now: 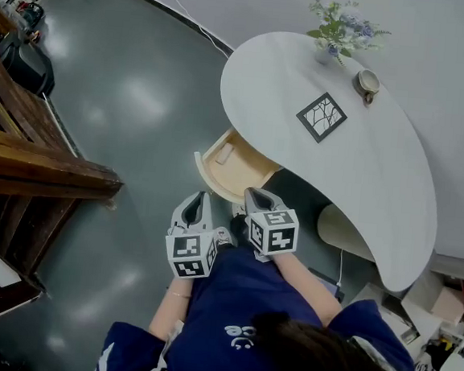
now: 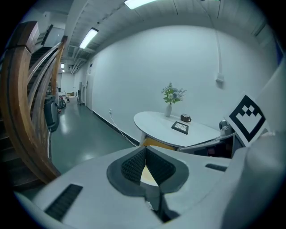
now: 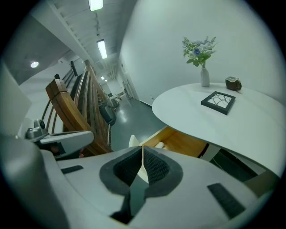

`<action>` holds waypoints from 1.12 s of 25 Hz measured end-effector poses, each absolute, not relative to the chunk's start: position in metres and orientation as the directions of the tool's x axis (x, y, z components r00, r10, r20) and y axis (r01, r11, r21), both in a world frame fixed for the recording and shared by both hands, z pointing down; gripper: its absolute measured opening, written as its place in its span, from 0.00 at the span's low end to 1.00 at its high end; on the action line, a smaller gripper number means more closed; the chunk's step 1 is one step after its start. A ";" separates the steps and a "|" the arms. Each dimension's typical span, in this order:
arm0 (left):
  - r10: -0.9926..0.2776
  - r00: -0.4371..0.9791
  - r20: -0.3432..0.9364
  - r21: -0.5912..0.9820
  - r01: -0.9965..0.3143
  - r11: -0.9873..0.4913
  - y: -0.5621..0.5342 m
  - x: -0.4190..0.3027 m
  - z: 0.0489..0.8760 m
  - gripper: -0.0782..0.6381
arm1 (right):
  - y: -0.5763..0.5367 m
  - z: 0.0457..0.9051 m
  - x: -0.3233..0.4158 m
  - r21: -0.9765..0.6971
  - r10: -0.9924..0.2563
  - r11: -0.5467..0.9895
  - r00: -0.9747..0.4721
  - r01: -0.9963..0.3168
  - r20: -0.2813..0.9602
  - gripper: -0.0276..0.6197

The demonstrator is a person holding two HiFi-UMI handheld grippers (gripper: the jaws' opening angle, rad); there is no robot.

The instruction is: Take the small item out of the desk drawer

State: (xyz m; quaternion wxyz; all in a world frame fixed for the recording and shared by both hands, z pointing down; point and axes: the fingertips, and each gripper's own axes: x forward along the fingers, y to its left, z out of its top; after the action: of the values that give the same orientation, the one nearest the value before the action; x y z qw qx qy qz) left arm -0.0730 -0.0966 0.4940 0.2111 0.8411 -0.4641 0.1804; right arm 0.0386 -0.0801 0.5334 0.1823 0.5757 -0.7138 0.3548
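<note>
The wooden drawer (image 1: 232, 171) stands pulled out from under the white curved desk (image 1: 378, 177). A small pale item (image 1: 224, 154) lies inside it near the left wall. In the right gripper view the same drawer (image 3: 181, 142) and item (image 3: 163, 145) show beneath the desk edge. My left gripper (image 1: 198, 197) and right gripper (image 1: 256, 194) hover side by side just in front of the drawer, apart from it. Both are shut with nothing between the jaws. The left gripper (image 2: 145, 151) and right gripper (image 3: 142, 151) show their pads pressed together.
On the desk stand a vase of flowers (image 1: 340, 28), a cup (image 1: 367, 82) and a dark framed square (image 1: 321, 116). A wooden staircase (image 1: 32, 159) rises at the left. Grey floor (image 1: 134, 99) lies between it and the desk. Boxes (image 1: 439, 308) sit at the right.
</note>
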 end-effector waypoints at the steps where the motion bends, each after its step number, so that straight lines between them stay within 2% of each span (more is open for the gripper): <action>1: -0.706 0.499 0.502 0.188 -0.860 -0.474 -0.101 -0.072 0.494 0.12 | -0.086 0.535 0.037 -0.301 -0.684 0.088 -0.277 -0.950 0.674 0.07; 15: -0.735 0.406 0.543 0.161 -0.909 -0.384 -0.135 -0.083 0.498 0.12 | -0.153 0.584 0.019 -0.343 -0.565 0.094 -0.334 -0.935 0.755 0.32; 25: -0.737 0.339 0.585 0.142 -0.937 -0.318 -0.141 -0.100 0.506 0.12 | -0.185 0.630 0.012 -0.306 -0.490 0.071 -0.300 -0.950 0.819 0.37; 28: -0.737 0.320 0.595 0.133 -0.944 -0.302 -0.142 -0.103 0.507 0.12 | -0.195 0.644 0.013 -0.248 -0.475 0.119 -0.274 -0.962 0.836 0.39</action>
State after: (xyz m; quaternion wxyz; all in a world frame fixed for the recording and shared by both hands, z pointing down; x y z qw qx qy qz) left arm -0.1029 -0.1425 0.5068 0.2372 0.7770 -0.5408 0.2179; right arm 0.0129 -0.1946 0.6444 0.2982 0.5235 -0.6858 0.4082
